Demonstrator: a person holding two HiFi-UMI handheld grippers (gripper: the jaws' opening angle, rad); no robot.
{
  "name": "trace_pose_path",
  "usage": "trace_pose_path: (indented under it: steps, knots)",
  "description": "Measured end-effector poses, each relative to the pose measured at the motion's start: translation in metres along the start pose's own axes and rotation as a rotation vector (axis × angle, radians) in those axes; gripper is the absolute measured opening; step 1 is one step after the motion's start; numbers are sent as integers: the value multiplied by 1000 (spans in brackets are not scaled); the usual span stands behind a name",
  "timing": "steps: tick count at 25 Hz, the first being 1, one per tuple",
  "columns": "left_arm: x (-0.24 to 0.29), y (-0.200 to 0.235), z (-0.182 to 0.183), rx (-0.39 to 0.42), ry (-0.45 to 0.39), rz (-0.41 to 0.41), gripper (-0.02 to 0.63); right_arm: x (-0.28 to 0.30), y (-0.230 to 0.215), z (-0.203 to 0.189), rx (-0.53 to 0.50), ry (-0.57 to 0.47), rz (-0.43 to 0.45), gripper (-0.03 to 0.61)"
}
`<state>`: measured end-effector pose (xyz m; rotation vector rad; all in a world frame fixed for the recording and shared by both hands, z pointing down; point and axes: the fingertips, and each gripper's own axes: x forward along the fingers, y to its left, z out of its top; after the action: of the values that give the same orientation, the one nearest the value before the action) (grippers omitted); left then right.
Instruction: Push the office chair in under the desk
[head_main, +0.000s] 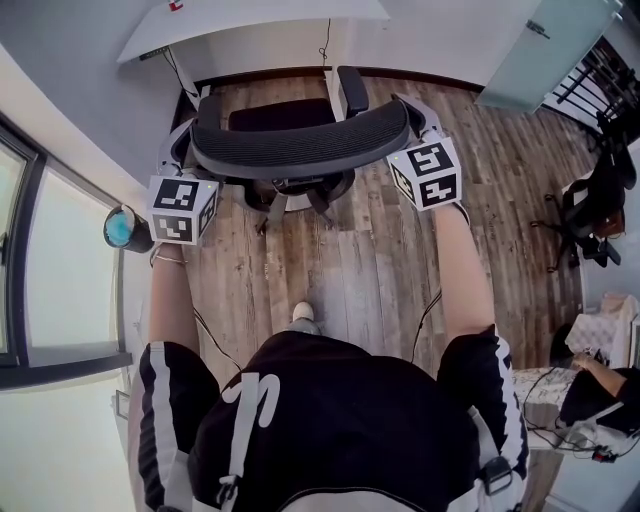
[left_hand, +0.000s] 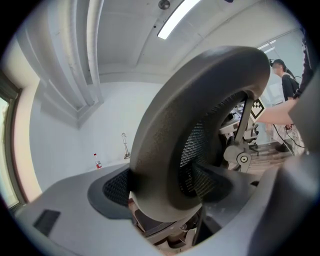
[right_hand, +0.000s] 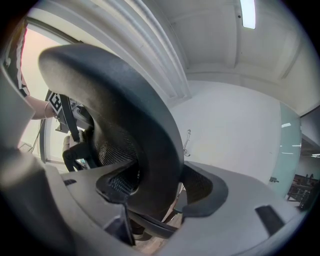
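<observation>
Jaws of both grippers are closed on the curved top rim of the office chair's (head_main: 300, 145) backrest, one at each end. Seen from the head view, the left gripper (head_main: 185, 150) clamps the rim's left end and the right gripper (head_main: 420, 120) clamps its right end, with the whole width of the backrest spanning between them. Each gripper's marker cube sits behind its jaws, towards the person.

From the left gripper view, the dark grey rim arches up and away to the right, and the jaws of the left gripper (left_hand: 170, 200) press on it from both sides, their dark pads touching it. The black mesh of the backrest shows just inside the rim.

From the right gripper view, the same rim sweeps up and to the left, pinched between the jaws of the right gripper (right_hand: 150, 200).

Ahead of both pairs of jaws, past the backrest, lie the black seat (head_main: 285, 115) and an armrest (head_main: 352, 90). Further ahead stands the desk with its white tabletop (head_main: 250, 25); the seat shows in front of its near edge. Below the jaws is a wooden plank floor (head_main: 370, 270), and behind them the person's shoe (head_main: 303, 312) rests on it.
</observation>
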<state>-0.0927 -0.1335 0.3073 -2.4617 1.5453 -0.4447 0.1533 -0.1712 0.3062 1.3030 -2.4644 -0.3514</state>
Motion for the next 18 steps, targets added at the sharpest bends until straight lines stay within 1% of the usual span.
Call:
trace_pose_path:
  steps: [5,18]
  knots:
    - [14,12,-2,-6,6,-6,362,18,-6,1,-4,1,2,272]
    - [36,34,-7,-2,-14,-12,362,49,-14,4,-5,-3,2,272]
